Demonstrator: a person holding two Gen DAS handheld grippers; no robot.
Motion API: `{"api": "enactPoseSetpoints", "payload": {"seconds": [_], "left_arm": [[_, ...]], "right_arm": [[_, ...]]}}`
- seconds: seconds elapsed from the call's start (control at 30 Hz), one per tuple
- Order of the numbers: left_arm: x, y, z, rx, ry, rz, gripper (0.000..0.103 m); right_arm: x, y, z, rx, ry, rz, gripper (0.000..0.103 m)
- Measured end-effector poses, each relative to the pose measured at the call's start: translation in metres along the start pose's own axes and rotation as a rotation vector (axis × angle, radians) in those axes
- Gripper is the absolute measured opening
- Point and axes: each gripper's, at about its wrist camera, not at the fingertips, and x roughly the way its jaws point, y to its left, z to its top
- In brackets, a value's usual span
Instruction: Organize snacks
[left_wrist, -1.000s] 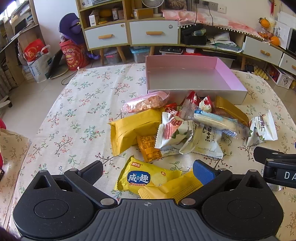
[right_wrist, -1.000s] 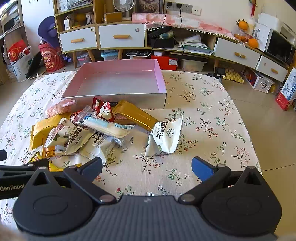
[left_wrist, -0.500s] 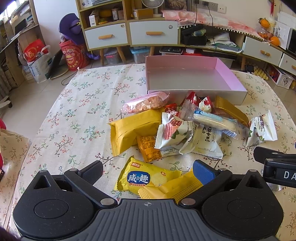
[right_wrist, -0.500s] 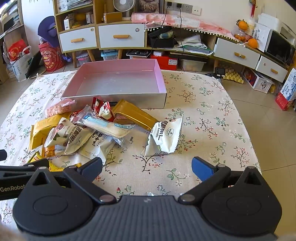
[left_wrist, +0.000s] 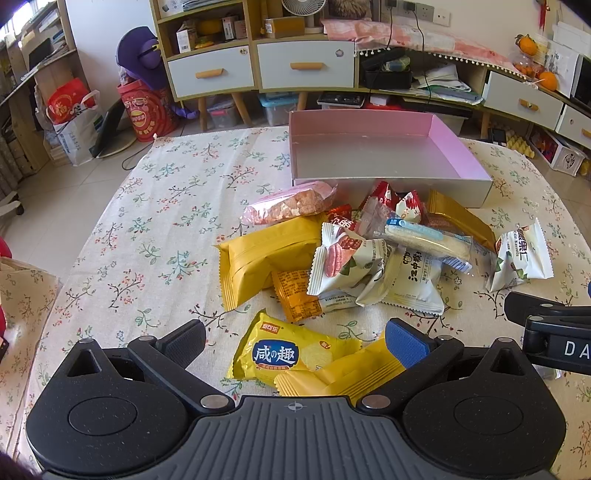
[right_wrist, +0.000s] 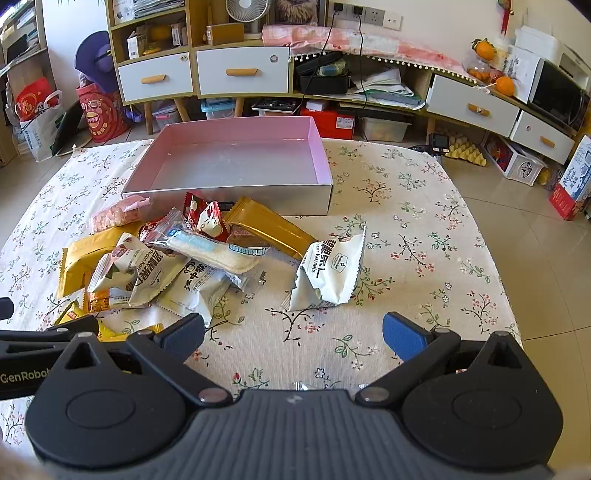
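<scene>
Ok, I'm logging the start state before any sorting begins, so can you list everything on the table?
Pink box: one, pink walls, nothing in it, far side of the table.
Floral tablecloth: one, cream with flowers, covers the table.
White nut-kernel packet: one, white, alone to the right of the pile.
Gold wrapper: one, gold, leaning at the box's front wall.
Pink cracker bag: one, pink, left end of the pile by the box.
Large yellow packet: one, yellow, left of the pile.
Yellow biscuit packet: one, yellow with blue label, nearest, between the left gripper's fingers.
Left gripper: open.
Right gripper: open, over bare cloth.
</scene>
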Motion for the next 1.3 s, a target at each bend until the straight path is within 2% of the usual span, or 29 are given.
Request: {"api": "enactPoseSetpoints", "payload": {"seconds": [1.1, 1.3], "left_arm": [[0.0002, 0.0002, 0.0003, 0.002, 0.002, -0.001, 0.103], [0.0042, 0.0060, 0.0001, 0.077, 0.004, -0.025, 0.103]], "right_arm": [[0.0001, 0.0006, 0.0005, -0.001, 0.001, -0.002, 0.103], [0.0016, 0.0034, -0.0035, -0.020, -0.002, 0.012, 0.103]]}}
